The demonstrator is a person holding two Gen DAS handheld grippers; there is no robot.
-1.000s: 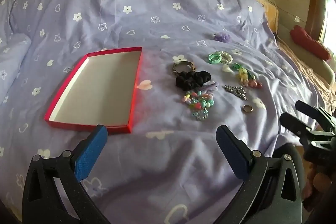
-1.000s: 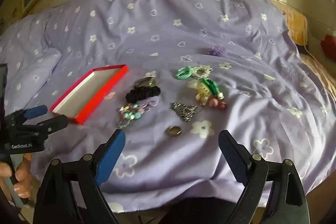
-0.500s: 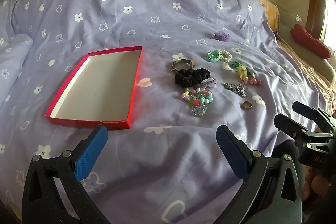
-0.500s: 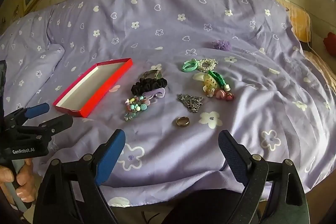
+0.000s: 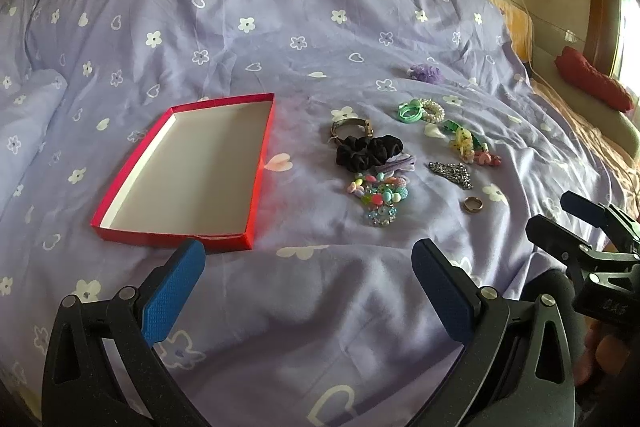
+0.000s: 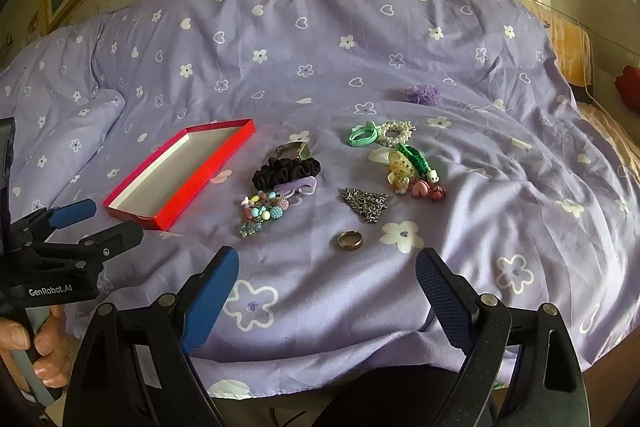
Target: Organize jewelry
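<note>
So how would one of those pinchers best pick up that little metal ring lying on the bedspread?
Probably from above, jaws straddling the band's outer edges. The ring lies flat on the soft bedspread, apart from the chain, so nothing crowds it. The right gripper is open and nearest.

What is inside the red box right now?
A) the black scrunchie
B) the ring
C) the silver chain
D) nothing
D: the red box shows only its bare white bottom, while the black scrunchie, the ring and the silver chain all lie on the purple bedspread beside it.
</note>
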